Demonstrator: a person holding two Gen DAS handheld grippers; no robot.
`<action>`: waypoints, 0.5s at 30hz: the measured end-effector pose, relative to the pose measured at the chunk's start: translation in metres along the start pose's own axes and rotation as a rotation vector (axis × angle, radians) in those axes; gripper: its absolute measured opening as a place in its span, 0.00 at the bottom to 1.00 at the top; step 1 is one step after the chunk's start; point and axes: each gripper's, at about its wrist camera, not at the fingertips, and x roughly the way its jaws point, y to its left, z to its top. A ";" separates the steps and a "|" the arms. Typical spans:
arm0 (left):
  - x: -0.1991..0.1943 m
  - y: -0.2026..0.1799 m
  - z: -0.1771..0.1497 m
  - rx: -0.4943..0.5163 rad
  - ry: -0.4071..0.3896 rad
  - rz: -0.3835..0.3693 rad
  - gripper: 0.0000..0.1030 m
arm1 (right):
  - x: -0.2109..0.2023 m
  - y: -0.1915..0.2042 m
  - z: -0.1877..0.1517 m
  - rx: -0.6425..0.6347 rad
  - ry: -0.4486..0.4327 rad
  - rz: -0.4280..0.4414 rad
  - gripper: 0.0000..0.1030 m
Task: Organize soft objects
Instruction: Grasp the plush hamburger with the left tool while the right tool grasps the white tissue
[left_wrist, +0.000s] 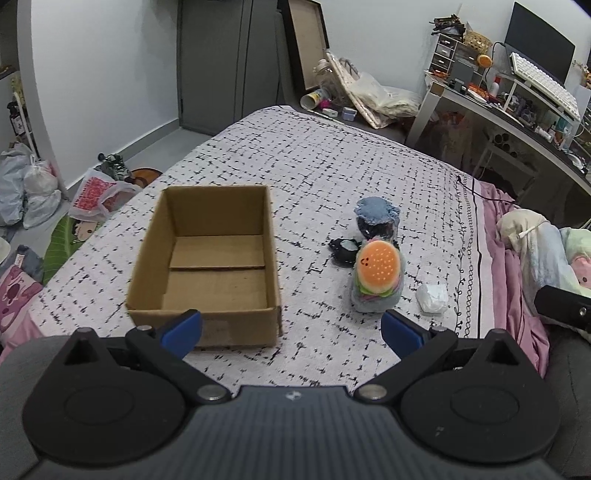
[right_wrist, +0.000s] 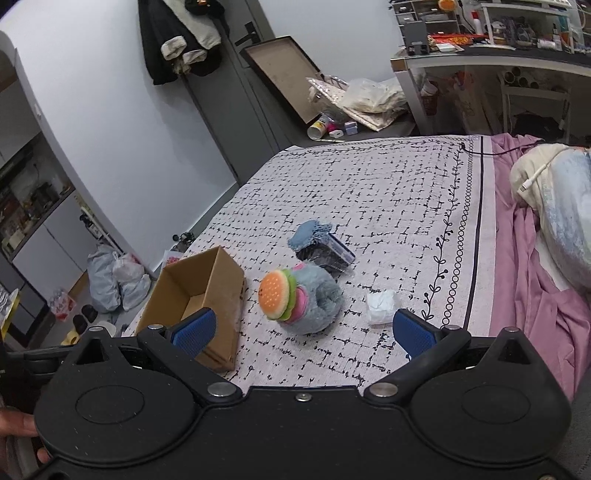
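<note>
An open, empty cardboard box (left_wrist: 207, 254) stands on the bed; it also shows in the right wrist view (right_wrist: 199, 295). To its right lies a grey-blue plush slipper with a hamburger toy (left_wrist: 376, 273) on it, seen in the right wrist view too (right_wrist: 299, 299). Behind it are a blue cloth over a dark packet (left_wrist: 376, 218) (right_wrist: 317, 243) and a black item (left_wrist: 343, 249). A crumpled white tissue (left_wrist: 432, 297) (right_wrist: 382, 304) lies to the right. My left gripper (left_wrist: 291, 332) is open and empty, near the box's front. My right gripper (right_wrist: 303, 334) is open and empty, just before the slipper.
The bed has a white, black-flecked cover (left_wrist: 314, 166) and a pink sheet (right_wrist: 535, 295) with pillows on the right. Bags (left_wrist: 33, 192) lie on the floor to the left. A cluttered desk (left_wrist: 517, 110) stands at the back right.
</note>
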 end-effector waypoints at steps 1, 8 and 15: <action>0.003 -0.001 0.001 0.001 -0.001 -0.004 0.99 | 0.001 -0.001 0.000 0.005 -0.001 -0.001 1.00; 0.021 -0.011 0.006 0.014 0.009 -0.052 0.99 | 0.012 -0.011 0.002 0.035 -0.002 -0.022 1.00; 0.039 -0.023 0.011 0.015 -0.001 -0.096 0.97 | 0.019 -0.031 0.005 0.117 -0.008 -0.038 1.00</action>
